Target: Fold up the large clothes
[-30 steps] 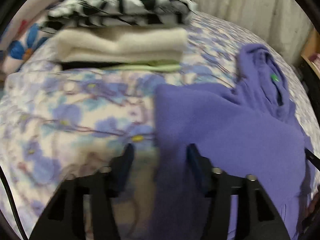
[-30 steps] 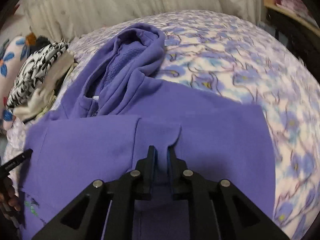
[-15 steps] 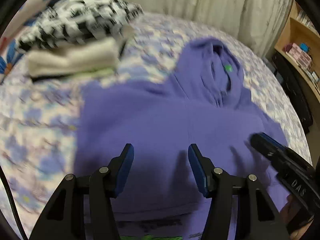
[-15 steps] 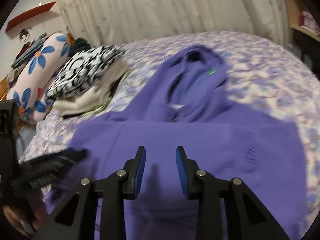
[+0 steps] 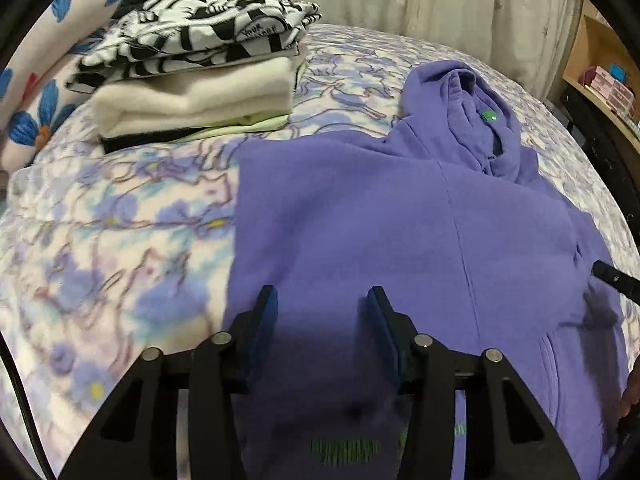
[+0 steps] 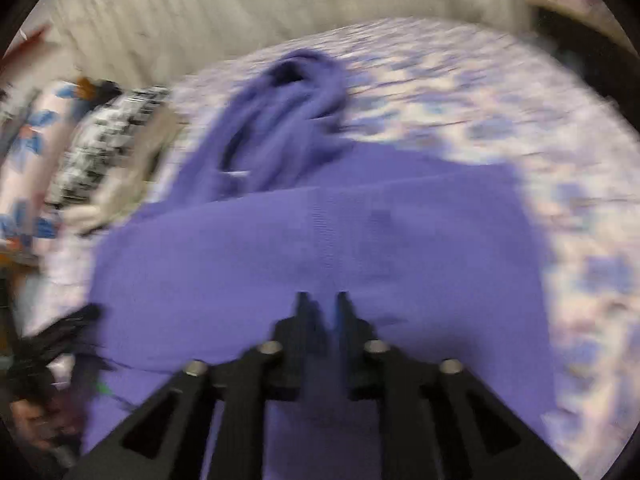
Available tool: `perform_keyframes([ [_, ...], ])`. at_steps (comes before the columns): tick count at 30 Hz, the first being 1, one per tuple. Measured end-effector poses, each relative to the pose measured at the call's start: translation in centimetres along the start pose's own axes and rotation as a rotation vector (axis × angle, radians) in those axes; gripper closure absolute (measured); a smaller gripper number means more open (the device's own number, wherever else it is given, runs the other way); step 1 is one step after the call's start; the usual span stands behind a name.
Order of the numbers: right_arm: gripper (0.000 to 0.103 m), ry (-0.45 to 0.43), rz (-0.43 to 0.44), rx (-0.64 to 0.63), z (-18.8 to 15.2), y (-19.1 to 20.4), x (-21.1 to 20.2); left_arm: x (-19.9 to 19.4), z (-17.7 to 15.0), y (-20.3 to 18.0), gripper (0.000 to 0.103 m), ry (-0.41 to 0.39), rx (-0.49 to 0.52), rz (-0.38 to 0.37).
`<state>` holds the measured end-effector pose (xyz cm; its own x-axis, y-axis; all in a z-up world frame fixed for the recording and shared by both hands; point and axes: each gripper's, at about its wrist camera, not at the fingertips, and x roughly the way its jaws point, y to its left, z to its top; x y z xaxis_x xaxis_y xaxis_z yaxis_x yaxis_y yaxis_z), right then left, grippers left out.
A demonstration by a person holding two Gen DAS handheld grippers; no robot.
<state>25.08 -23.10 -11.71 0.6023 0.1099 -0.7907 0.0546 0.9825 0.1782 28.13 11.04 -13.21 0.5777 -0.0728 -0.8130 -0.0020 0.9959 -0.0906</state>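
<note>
Left gripper [image 5: 318,306] spread over purple hoodie [image 5: 400,220]; right gripper [image 6: 323,306] nearly pressed together, pinch unclear. Risk: fleece slipping, fold skewing.

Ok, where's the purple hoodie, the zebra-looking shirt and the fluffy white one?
purple hoodie [image 5: 360,208]: left wrist view, flat body panel.
black-and-white patterned shirt [image 5: 208,32]: left wrist view, top of the folded stack.
cream fleece [image 5: 192,96]: left wrist view, its folded front edge.

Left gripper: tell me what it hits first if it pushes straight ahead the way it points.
Probably the purple hoodie. The left gripper, jaws open, points across the hoodie's flat body toward the bed; depth is unclear. The folded stack lies off to the left of that line.
</note>
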Motion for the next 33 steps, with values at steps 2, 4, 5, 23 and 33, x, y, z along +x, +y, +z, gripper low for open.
perform_keyframes([
  [2, 0.079, -0.011, 0.042, 0.037, -0.9, -0.3, -1.9, -2.3, -1.2, 0.1, 0.045, -0.008, -0.005, 0.037],
  [4, 0.079, -0.028, 0.077, 0.072, -2.2, -0.5, -4.3, -4.5, -2.3, -0.1, 0.044, -0.029, 0.001, 0.071],
  [5, 0.079, -0.039, 0.084, 0.076, -2.7, -0.3, -5.2, -5.8, -2.9, -0.1, 0.044, -0.044, 0.008, 0.083],
  [23, 0.069, -0.142, 0.188, 0.000, -15.9, 3.3, -21.7, -23.0, -17.3, 3.2, 0.035, -0.157, -0.059, 0.120],
  [33, 0.069, -0.129, 0.162, -0.002, -19.9, 2.4, -23.8, -22.5, -23.2, 5.4, 0.035, -0.075, -0.075, 0.073],
])
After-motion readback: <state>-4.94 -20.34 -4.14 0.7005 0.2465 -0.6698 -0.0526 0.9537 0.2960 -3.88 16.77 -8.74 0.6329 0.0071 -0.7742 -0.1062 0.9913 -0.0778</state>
